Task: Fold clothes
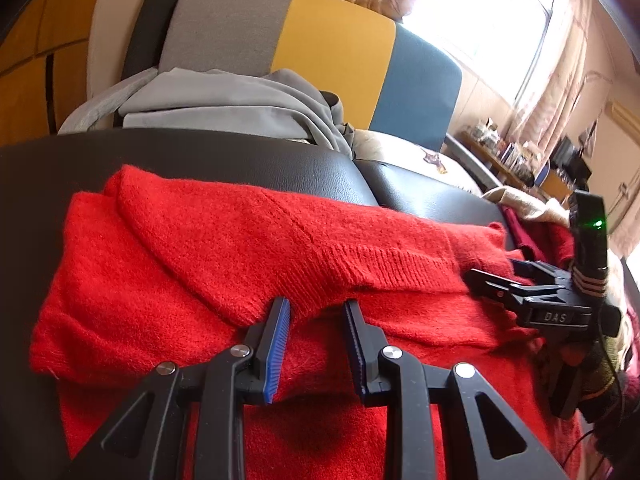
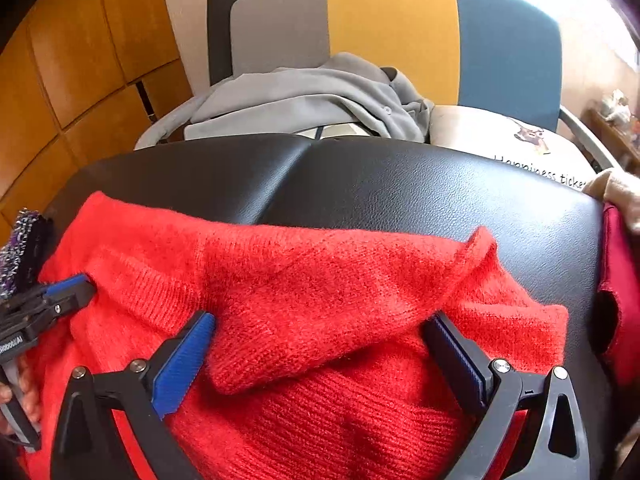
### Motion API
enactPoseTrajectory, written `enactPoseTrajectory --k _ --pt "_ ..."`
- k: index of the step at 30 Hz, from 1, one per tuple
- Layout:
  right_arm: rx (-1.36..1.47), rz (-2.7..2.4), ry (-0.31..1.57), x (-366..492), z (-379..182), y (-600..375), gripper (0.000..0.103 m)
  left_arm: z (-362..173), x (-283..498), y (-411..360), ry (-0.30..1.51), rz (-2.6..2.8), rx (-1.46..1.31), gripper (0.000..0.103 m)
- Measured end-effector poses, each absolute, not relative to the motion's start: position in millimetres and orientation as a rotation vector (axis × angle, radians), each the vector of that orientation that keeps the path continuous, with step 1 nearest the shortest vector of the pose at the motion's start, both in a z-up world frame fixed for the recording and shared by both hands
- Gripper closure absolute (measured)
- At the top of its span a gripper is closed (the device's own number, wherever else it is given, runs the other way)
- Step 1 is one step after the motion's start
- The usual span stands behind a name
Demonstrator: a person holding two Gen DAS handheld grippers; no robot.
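Directly ahead of both grippers, the red sweater (image 2: 320, 300) lies on a black padded surface (image 2: 360, 184), its long axis running crosswise to the fingers. A folded-over sleeve (image 1: 340, 252) crosses the body. The left gripper (image 1: 318, 312) points steeply down, jaws partly apart, tips at the ribbed cuff; no pinch is visible. The right gripper (image 2: 320, 332) is nearer the sleeve's bulk: its jaws stand wide, straddling the fold, pads beside the knit but not squeezing it. Grey clothes (image 2: 312, 96) lie beyond.

Right claw (image 2: 320, 340) open around red sweater (image 2: 320, 280) fold, black cushion (image 2: 360, 184) beneath
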State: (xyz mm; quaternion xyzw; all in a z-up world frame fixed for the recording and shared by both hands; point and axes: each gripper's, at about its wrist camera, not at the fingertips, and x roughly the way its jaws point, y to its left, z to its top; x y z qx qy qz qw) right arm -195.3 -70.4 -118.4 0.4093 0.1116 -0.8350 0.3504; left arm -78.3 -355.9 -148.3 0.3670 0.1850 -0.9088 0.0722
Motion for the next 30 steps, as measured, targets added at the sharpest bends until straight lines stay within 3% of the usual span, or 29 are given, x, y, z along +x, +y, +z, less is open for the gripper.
enactPoseTrajectory --k 6,11,17,23,30 --pt "1.058 -2.174 0.277 -193.8 -113.5 -76.4 0.000 -142.8 -72.4 -349.2 0.540 -2.705 1.101 0.076" --pt "1.113 -2.117 0.283 -194.0 -99.5 -69.4 0.000 -127.8 -44.0 -330.4 0.417 -2.698 1.096 0.071" --pt "1.024 -2.115 0.156 -139.9 -72.3 -23.0 0.000 -131.8 14.7 -338.9 0.580 -2.655 1.073 0.069" --pt "1.127 -2.078 0.213 -110.0 -115.0 -2.5 0.000 -156.1 61.5 -342.0 0.611 -2.609 1.088 0.069" --pt "1.121 -2.085 0.143 -115.2 -113.3 3.5 0.000 -151.4 77.8 -353.5 0.747 -2.576 1.078 0.067"
